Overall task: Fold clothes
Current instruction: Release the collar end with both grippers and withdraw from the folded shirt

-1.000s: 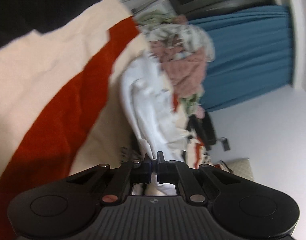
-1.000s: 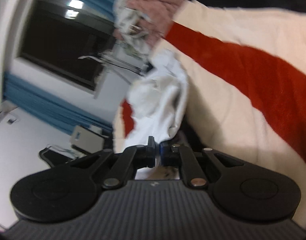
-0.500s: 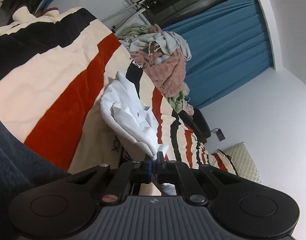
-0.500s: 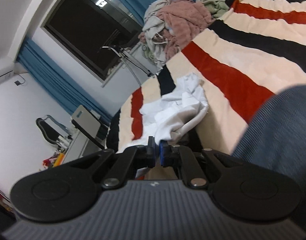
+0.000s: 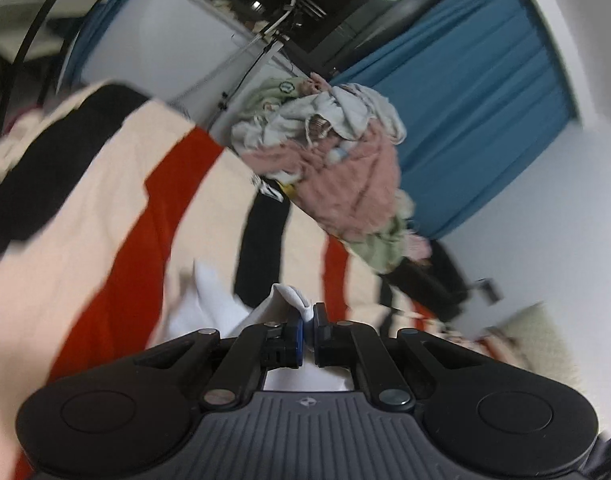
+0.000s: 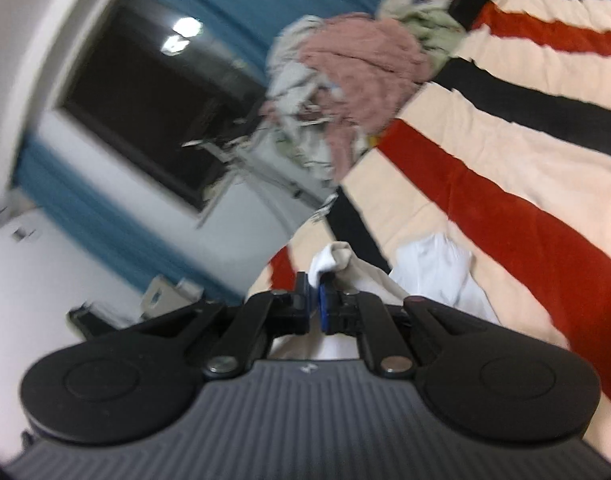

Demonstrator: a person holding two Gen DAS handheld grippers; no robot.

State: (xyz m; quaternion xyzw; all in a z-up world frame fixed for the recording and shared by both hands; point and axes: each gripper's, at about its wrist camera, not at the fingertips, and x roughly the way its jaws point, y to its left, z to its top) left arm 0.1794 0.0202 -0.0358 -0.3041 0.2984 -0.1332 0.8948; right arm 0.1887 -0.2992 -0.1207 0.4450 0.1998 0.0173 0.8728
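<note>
White garment (image 5: 209, 312) sits low centre in both wrist views, bunched, a pinch of its cloth caught in each tool. Left tool (image 5: 308, 318): jaws nearly together, clamped on a white fold. Right tool (image 6: 314, 296): the same, closed on a white tuft (image 6: 330, 260).

Change: half a second ago the garment lay spread ahead of the tools on the striped bedspread (image 5: 105, 208); now most of it has dropped out of sight beneath them, and both frames are motion-blurred. Judgement: the piece is being lifted or swung by two held points, likely to shake it flat for a fold. How the rest hangs is hidden.

Beyond: clothes heap (image 5: 337, 168) upper centre, blue curtain (image 5: 477, 120) upper right, dark window (image 6: 145, 92) upper left.
</note>
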